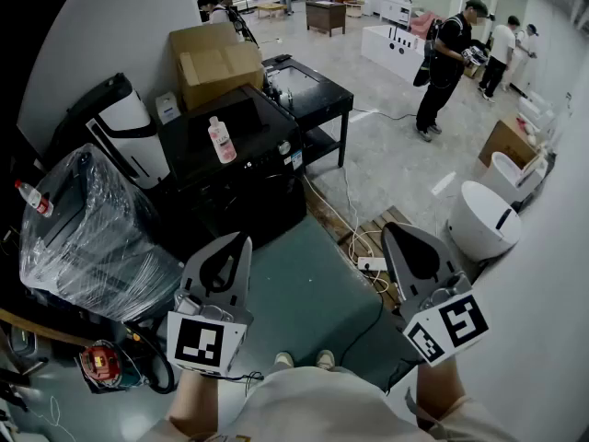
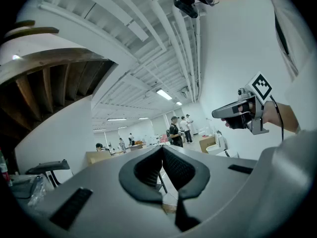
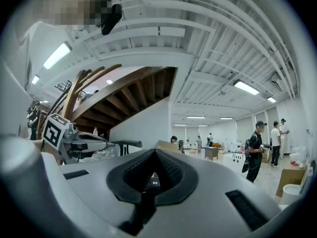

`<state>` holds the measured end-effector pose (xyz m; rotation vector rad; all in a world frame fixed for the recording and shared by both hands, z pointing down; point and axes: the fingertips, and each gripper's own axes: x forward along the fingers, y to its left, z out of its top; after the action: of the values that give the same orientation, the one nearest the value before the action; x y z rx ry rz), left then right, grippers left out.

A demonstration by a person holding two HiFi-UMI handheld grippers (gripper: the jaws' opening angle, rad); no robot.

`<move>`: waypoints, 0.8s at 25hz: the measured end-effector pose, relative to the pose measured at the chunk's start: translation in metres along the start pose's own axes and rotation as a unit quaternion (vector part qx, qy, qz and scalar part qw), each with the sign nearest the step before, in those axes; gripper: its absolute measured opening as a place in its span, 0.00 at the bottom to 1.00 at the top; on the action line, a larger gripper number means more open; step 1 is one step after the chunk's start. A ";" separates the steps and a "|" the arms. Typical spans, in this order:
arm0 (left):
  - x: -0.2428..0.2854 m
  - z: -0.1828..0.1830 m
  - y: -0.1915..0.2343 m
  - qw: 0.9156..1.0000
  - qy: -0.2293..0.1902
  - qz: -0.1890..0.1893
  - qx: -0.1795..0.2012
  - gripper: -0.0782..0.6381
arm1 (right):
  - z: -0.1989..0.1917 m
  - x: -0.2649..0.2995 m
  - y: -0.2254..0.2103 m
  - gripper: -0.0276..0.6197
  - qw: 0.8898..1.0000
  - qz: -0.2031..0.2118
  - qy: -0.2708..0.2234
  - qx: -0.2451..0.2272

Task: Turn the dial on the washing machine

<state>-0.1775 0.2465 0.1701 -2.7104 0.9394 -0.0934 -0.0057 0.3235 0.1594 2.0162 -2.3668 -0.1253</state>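
A black washing machine [image 1: 235, 168] stands ahead and to the left in the head view, with a pink bottle [image 1: 221, 140] lying on its lid. Its dial is too small to make out. My left gripper [image 1: 241, 240] and right gripper [image 1: 391, 229] are held side by side close to my body, well short of the machine and touching nothing. In the left gripper view the left gripper [image 2: 162, 150] has its jaws together and empty. The right gripper [image 3: 156, 153] is also shut and empty, and a small lit display [image 3: 155, 182] shows behind its jaws.
A plastic-wrapped appliance [image 1: 92, 233] sits at the left. A cardboard box [image 1: 216, 63] and a black table [image 1: 317, 95] stand behind the machine. A wooden pallet with cables and a power strip [image 1: 368, 247] lies on the floor, with white tubs [image 1: 483, 219] at the right. A person [image 1: 449, 63] stands further back.
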 end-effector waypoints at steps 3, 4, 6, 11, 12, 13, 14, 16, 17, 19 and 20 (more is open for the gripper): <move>0.001 -0.002 -0.004 1.000 0.000 -0.005 0.003 0.14 | -0.005 -0.003 -0.002 0.09 1.000 -0.001 0.003 0.006; 0.001 -0.003 -0.005 1.000 0.000 -0.006 0.003 0.14 | -0.006 -0.004 -0.003 0.09 1.000 -0.002 0.004 0.007; 0.002 -0.003 -0.008 1.000 0.002 -0.008 0.002 0.14 | -0.008 -0.004 -0.004 0.09 1.000 -0.001 0.006 0.009; 0.005 -0.004 -0.012 1.000 0.006 -0.009 0.002 0.14 | -0.009 -0.006 -0.007 0.09 1.000 0.002 0.007 0.014; 0.005 -0.004 -0.014 1.000 0.007 -0.009 0.004 0.14 | -0.010 -0.007 -0.008 0.09 1.000 0.003 0.007 0.015; 0.006 -0.004 -0.015 1.000 0.008 -0.010 0.006 0.14 | -0.011 -0.007 -0.009 0.09 1.000 0.003 0.007 0.016; 0.007 -0.004 -0.017 1.000 0.010 -0.011 0.009 0.14 | -0.012 -0.008 -0.010 0.09 1.000 0.004 0.008 0.018; 0.009 -0.006 -0.018 1.000 0.015 -0.011 0.014 0.14 | -0.017 -0.010 -0.012 0.09 1.000 0.006 0.012 0.020; 0.011 -0.006 -0.019 1.000 0.017 -0.009 0.016 0.14 | -0.020 -0.010 -0.013 0.09 1.000 0.008 0.014 0.020; 0.012 -0.007 -0.023 1.000 0.020 -0.008 0.019 0.14 | -0.027 -0.012 -0.015 0.09 1.000 0.009 0.018 0.024; 0.013 -0.008 -0.026 0.999 0.020 -0.009 0.023 0.14 | -0.029 -0.014 -0.017 0.09 0.999 0.009 0.018 0.027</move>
<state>-0.1529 0.2562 0.1840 -2.6858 0.9119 -0.1721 0.0153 0.3335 0.1875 2.0007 -2.3920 -0.0251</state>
